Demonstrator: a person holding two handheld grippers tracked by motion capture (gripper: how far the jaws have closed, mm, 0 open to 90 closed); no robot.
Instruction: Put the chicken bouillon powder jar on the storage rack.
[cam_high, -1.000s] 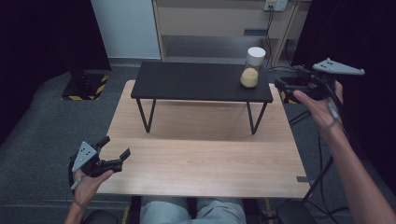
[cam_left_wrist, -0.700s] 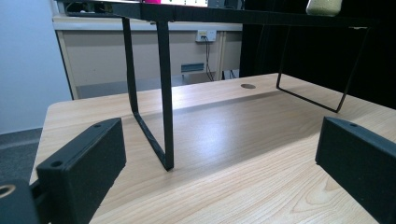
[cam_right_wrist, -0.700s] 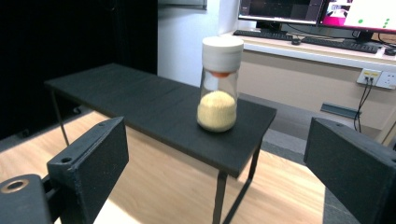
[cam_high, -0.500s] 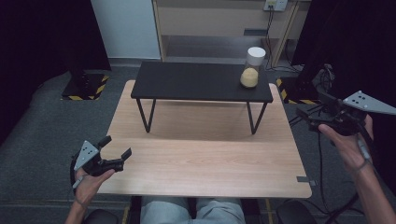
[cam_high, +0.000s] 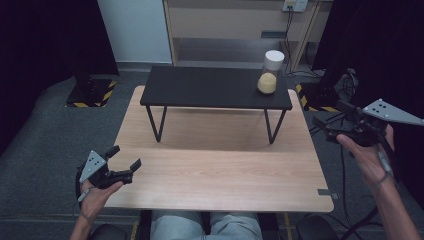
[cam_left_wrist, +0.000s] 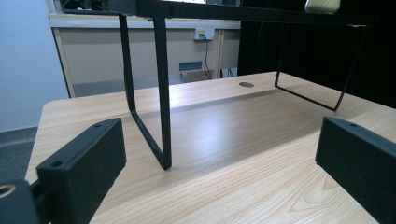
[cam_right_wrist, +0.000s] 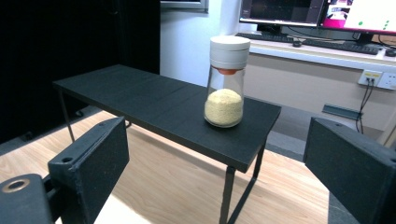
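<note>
Glass jar (cam_high: 268, 76) with a white screw lid, holding pale yellow grains in its lower part, stands upright on the small black riser shelf (cam_high: 210, 87). We place it near the shelf's right end, toward the far edge. In the right gripper view the jar (cam_right_wrist: 225, 83) sits slightly left of centre between the two jaws, well beyond them, and an orange insert shows just under its lid.

The shelf stands on thin black wire legs at the far half of the light wooden table (cam_high: 215, 165).

Left claw (cam_high: 124, 165) is held by the left hand (cam_high: 95, 192) at the table's near left corner, just above the edge. We see its jaws spread wide with nothing between them; in the left gripper view the left claw (cam_left_wrist: 219, 154) looks across the bare wood toward a shelf leg (cam_left_wrist: 161, 93).

Right claw (cam_high: 330, 122) is held by the right hand (cam_high: 367, 152) off the table's right edge, above the grey carpet (cam_high: 45, 135), well apart from the jar. Its jaws are likewise wide open and hold nothing; the right claw (cam_right_wrist: 215, 163) points at the shelf's end.

A person's knees show under the near table edge.
</note>
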